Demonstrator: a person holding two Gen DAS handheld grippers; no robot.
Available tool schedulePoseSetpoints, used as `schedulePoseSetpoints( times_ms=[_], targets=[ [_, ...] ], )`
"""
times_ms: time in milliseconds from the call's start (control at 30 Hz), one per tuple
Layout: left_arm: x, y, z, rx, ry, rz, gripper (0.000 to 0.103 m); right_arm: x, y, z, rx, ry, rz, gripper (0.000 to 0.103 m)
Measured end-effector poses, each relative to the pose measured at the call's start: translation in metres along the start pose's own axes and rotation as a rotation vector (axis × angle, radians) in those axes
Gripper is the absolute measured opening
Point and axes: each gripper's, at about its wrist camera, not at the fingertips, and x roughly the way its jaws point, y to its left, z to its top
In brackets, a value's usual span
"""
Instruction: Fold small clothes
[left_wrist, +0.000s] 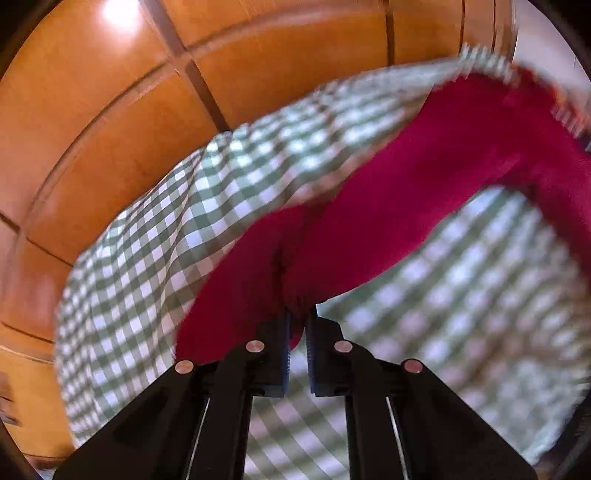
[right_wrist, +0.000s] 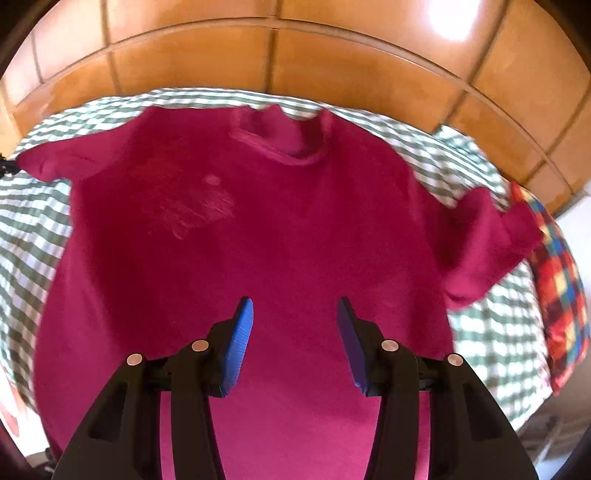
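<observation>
The red T-shirt (right_wrist: 258, 229) lies spread front-up on the green checked cloth (right_wrist: 33, 221) covering the surface. The left gripper (left_wrist: 297, 321) is clenched on a pinch of its fabric, at what looks like a sleeve. The right gripper (right_wrist: 295, 325) hangs released over the body, holding nothing. The first fold seems to be starting; next, the right gripper needs its own hold.

Motion blur smears the checked cloth (left_wrist: 461, 295), and the red shirt (right_wrist: 258, 240) runs past the bottom edge.
</observation>
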Motion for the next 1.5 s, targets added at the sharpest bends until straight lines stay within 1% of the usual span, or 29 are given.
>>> schedulePoseSetpoints(
  times_ms=[100, 200, 300, 333, 367, 433, 467, 500, 533, 567, 600, 633, 700, 767, 833, 867, 900, 933, 1000, 1033, 1100, 1133, 1167, 1233, 1300, 1333, 1367, 1467, 1500],
  targets=[
    [-0.050, 0.013, -0.003, -0.078, -0.043, -0.127, 0.006, 0.014, 0.026, 0.017, -0.078, -0.033, 0.048, 0.046],
    [-0.083, 0.024, -0.003, -0.135, -0.060, -0.219, 0.006, 0.032, 0.043, 0.035, -0.112, -0.044, 0.086, 0.046],
    [-0.102, 0.033, 0.004, -0.211, -0.055, -0.283, 0.006, 0.050, 0.049, 0.050, -0.098, -0.051, 0.119, 0.046],
    [-0.100, 0.038, 0.007, -0.230, -0.044, -0.276, 0.006, 0.054, 0.048, 0.053, -0.088, -0.051, 0.125, 0.046],
    [-0.095, 0.042, 0.009, -0.242, -0.016, -0.261, 0.007, 0.060, 0.046, 0.057, -0.068, -0.051, 0.135, 0.046],
    [-0.068, 0.054, 0.008, -0.294, 0.102, -0.214, 0.015, 0.070, 0.037, 0.064, -0.018, -0.046, 0.155, 0.046],
    [-0.053, 0.061, 0.006, -0.321, 0.165, -0.151, 0.016, 0.073, 0.034, 0.067, -0.002, -0.043, 0.162, 0.046],
    [-0.032, 0.073, 0.002, -0.352, 0.256, -0.036, 0.017, 0.077, 0.030, 0.069, 0.014, -0.042, 0.167, 0.046],
    [-0.019, 0.087, -0.002, -0.409, 0.319, 0.061, 0.028, 0.081, 0.026, 0.072, 0.025, -0.043, 0.166, 0.046],
    [-0.011, 0.096, -0.005, -0.460, 0.361, 0.115, 0.034, 0.085, 0.025, 0.075, 0.029, -0.043, 0.158, 0.046],
    [-0.004, 0.106, -0.010, -0.505, 0.386, 0.188, 0.036, 0.089, 0.025, 0.077, 0.029, -0.045, 0.150, 0.046],
    [-0.004, 0.110, -0.012, -0.531, 0.371, 0.224, 0.043, 0.092, 0.024, 0.079, 0.027, -0.048, 0.141, 0.046],
    [-0.009, 0.110, -0.018, -0.563, 0.321, 0.230, 0.046, 0.101, 0.022, 0.084, 0.027, -0.060, 0.132, 0.046],
    [-0.016, 0.101, -0.029, -0.588, 0.252, 0.245, 0.063, 0.107, 0.023, 0.091, 0.007, -0.075, 0.110, 0.046],
    [-0.019, 0.093, -0.044, -0.631, 0.192, 0.210, 0.068, 0.110, 0.027, 0.098, -0.030, -0.093, 0.072, 0.046],
    [-0.022, 0.092, -0.051, -0.673, 0.163, 0.176, 0.069, 0.112, 0.027, 0.101, -0.034, -0.094, 0.059, 0.046],
    [-0.024, 0.091, -0.065, -0.748, 0.108, 0.124, 0.069, 0.111, 0.027, 0.104, -0.030, -0.088, 0.055, 0.046],
    [-0.024, 0.092, -0.073, -0.792, 0.078, 0.107, 0.073, 0.108, 0.029, 0.109, -0.027, -0.087, 0.065, 0.046],
    [-0.020, 0.093, -0.095, -0.894, 0.012, 0.097, 0.077, 0.100, 0.031, 0.120, -0.012, -0.095, 0.142, 0.046],
    [-0.018, 0.092, -0.100, -0.915, -0.013, 0.077, 0.078, 0.096, 0.037, 0.129, -0.003, -0.086, 0.217, 0.046],
    [-0.011, 0.090, -0.110, -0.968, -0.046, 0.055, 0.082, 0.095, 0.052, 0.145, -0.012, -0.078, 0.317, 0.047],
    [-0.004, 0.091, -0.114, -1.010, -0.073, 0.029, 0.082, 0.094, 0.062, 0.152, -0.030, -0.080, 0.333, 0.049],
    [0.002, 0.091, -0.116, -1.040, -0.094, -0.005, 0.082, 0.094, 0.077, 0.161, -0.069, -0.086, 0.352, 0.055],
    [0.011, 0.088, -0.114, -1.069, -0.131, -0.049, 0.078, 0.099, 0.112, 0.177, -0.159, -0.078, 0.380, 0.058],
    [0.020, 0.084, -0.108, -1.045, -0.151, -0.111, 0.047, 0.104, 0.139, 0.187, -0.234, -0.063, 0.388, 0.059],
    [0.024, 0.079, -0.102, -1.011, -0.136, -0.109, 0.023, 0.112, 0.158, 0.193, -0.295, -0.034, 0.398, 0.059],
    [0.025, 0.076, -0.098, -0.991, -0.128, -0.091, 0.010, 0.117, 0.170, 0.194, -0.335, -0.022, 0.363, 0.060],
    [0.020, 0.069, -0.099, -0.977, -0.133, -0.084, 0.006, 0.134, 0.199, 0.189, -0.472, 0.020, 0.253, 0.061],
    [0.015, 0.068, -0.103, -0.978, -0.143, -0.083, 0.006, 0.133, 0.202, 0.187, -0.497, 0.007, 0.239, 0.050]
  ],
)
